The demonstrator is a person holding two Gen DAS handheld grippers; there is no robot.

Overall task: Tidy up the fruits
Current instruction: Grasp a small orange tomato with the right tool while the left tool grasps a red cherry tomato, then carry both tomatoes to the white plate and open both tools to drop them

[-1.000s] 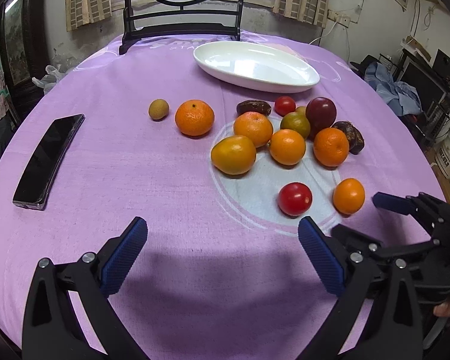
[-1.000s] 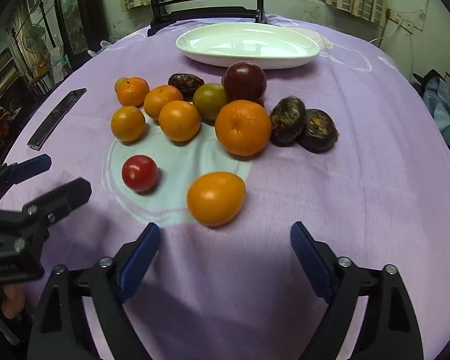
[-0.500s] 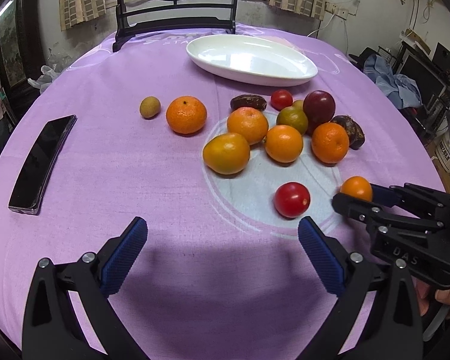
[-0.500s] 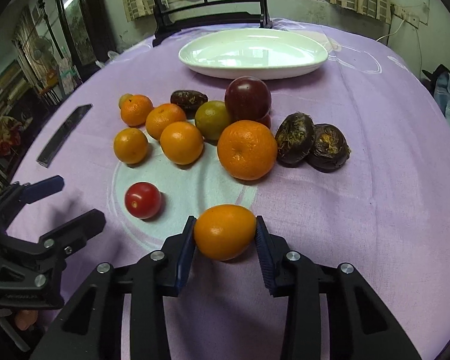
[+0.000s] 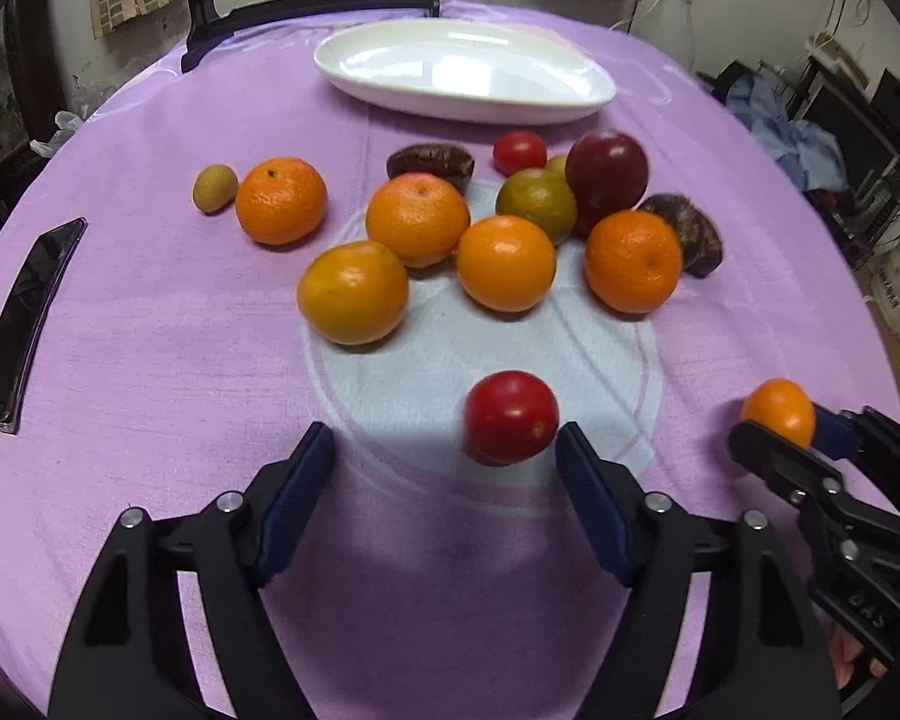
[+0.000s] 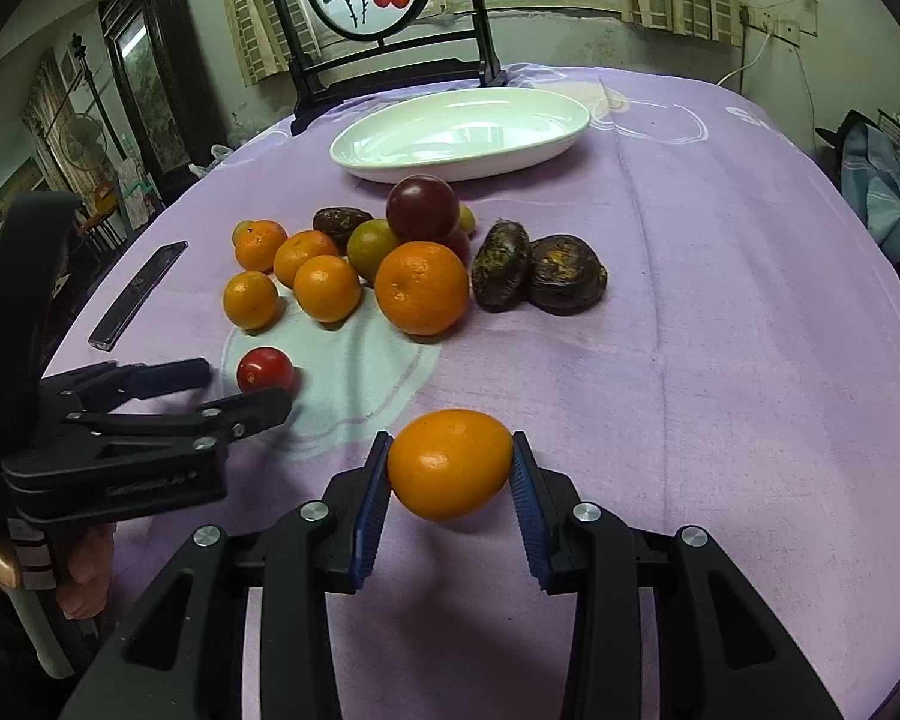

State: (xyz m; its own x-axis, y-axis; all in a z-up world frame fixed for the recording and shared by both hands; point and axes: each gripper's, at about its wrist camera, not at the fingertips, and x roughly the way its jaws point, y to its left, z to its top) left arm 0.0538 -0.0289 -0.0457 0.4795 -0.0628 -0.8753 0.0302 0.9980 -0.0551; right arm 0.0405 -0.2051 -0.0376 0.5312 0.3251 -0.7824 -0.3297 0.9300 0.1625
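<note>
1. A second ago the right gripper [image 6: 450, 474] stood wide open behind the small orange fruit [image 6: 450, 463], which lay on the purple tablecloth [image 6: 720, 330]. Now its blue pads press on both sides of that fruit, and a shadow shows under it on the cloth.
2. The left gripper [image 5: 444, 480] was at its widest a second ago, with the red tomato [image 5: 510, 417] well ahead of it. Now its jaws are closing, and the tomato sits between the fingertips, close to the right pad; the pads do not yet press on it.
3. The tomato is blurred in the left wrist view. It lies on the pale round patch of the cloth, on the side of the fruit pile away from the white dish [image 5: 462, 72].
4. The held fruit is smooth, glossy, and slightly egg-shaped. It is the fruit furthest from the dish.
5. Between the dish and the tomato lies the pile: five oranges, a green-yellow citrus [image 5: 536, 204], a dark red plum [image 5: 608, 171], and a second small tomato [image 5: 519, 151] just before the dish.
6. Two dark wrinkled fruits [image 6: 537, 273] lie to the right of the pile in the right wrist view.
7. A dark phone [image 5: 27, 318] lies far left of the dish.
8. The dish holds no fruit.
</note>
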